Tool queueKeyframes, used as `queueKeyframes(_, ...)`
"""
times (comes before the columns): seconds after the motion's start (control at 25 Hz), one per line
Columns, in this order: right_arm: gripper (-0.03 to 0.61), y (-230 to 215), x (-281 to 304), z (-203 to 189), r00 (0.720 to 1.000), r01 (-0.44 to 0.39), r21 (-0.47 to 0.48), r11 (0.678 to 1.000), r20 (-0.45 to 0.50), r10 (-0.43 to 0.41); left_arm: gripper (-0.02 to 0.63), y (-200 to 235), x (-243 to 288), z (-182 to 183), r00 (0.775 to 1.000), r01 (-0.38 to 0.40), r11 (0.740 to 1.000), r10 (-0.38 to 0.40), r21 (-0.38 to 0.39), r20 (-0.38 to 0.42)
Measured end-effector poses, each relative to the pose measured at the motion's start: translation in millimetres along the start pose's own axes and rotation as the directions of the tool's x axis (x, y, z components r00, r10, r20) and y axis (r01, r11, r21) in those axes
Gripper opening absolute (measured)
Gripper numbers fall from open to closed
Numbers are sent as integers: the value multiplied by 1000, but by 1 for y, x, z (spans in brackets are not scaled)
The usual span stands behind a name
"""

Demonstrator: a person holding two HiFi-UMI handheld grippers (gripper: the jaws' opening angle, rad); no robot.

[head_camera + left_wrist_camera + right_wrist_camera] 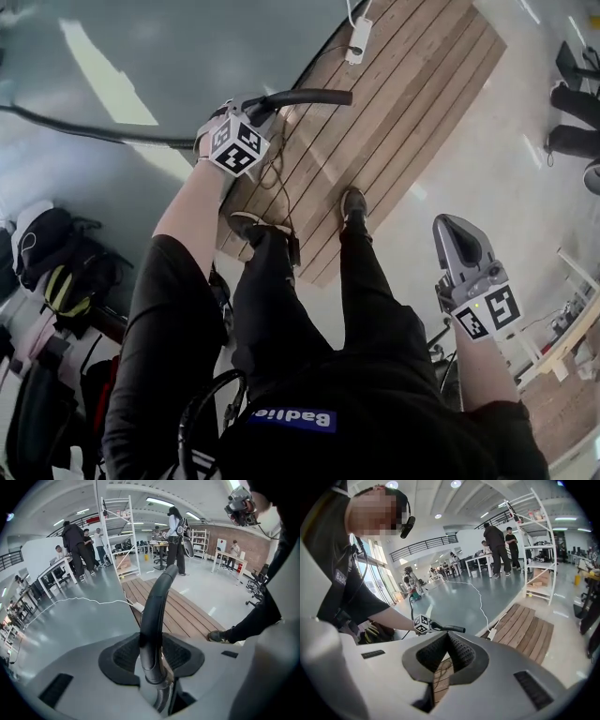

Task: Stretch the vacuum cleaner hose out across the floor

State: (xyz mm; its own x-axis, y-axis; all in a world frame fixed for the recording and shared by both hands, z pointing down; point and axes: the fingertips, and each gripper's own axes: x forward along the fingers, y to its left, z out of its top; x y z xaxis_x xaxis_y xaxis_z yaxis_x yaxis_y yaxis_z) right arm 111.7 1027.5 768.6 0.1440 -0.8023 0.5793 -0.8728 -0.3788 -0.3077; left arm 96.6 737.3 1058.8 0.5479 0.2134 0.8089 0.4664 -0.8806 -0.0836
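The vacuum hose's black rigid end tube (305,97) sticks out to the right of my left gripper (262,108), which is shut on it above the edge of a wooden deck. The thin dark hose (84,127) trails off to the left over the grey floor. In the left gripper view the curved tube (157,602) runs up between the pads (126,653), and ribbed hose (161,700) shows below it. My right gripper (452,230) hangs low at the right, away from the hose. Its pads (461,651) meet at the tip with nothing between them.
A slatted wooden deck (412,103) lies ahead with the person's feet (353,206) on it. A white power strip (357,39) and its cable lie at its far edge. Bags (56,267) sit at the left. A white shelf rack (117,536) and several people stand further off.
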Motion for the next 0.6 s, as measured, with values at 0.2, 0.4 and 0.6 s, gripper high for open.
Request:
queueKeyframes(0.2,3,-20,-14,-15,998,52,48,997,-21,-51,135,8,40,3,999,-3,1000,4,17,-41)
queueKeyframes(0.4,3,-35,-20,-34,996,81,68,994,-43,-78,135,4,61,-10,998,6,999,-8,-37,-68)
queueKeyframes(0.6,3,-19,-5,-19,1000,10,62,998,-25,-9,135,-13,6,-2,1000,-16,978,18,-208,12)
